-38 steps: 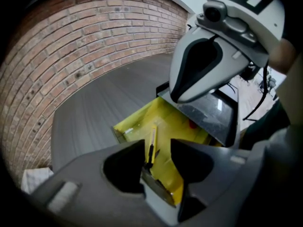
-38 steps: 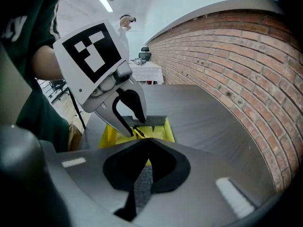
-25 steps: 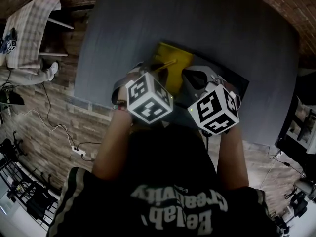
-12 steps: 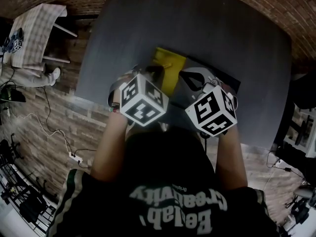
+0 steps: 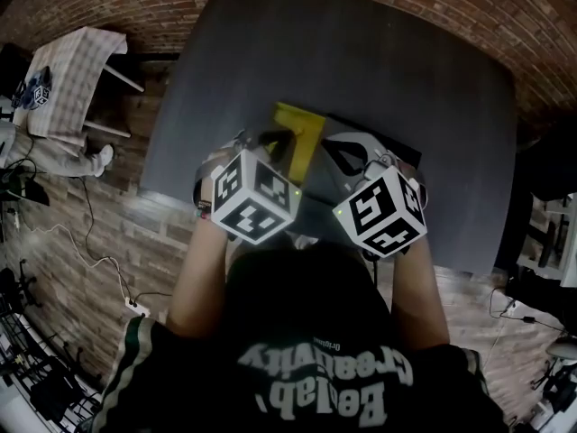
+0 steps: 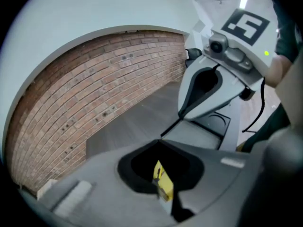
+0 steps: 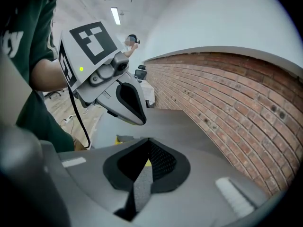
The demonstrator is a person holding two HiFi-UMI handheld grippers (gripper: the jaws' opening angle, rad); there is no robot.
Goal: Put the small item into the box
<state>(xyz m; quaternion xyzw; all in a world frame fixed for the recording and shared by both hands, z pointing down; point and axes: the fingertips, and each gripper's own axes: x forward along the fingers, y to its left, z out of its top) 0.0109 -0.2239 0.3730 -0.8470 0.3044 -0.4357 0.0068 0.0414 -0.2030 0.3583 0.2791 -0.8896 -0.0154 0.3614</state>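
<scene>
Transfer step: your left fingers [image 6: 141, 198] clench the yellow item [image 5: 298, 141], held above the tabletop [image 5: 361, 52], just left of the box [image 5: 401, 154]. Right fingers [image 7: 140, 184] closed, seemingly empty. Next: carry it over the box, then release.

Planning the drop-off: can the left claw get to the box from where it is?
Probably yes. The left claw, shut on the yellow item, hangs beside the box; only the right claw over the box might crowd it.
</scene>
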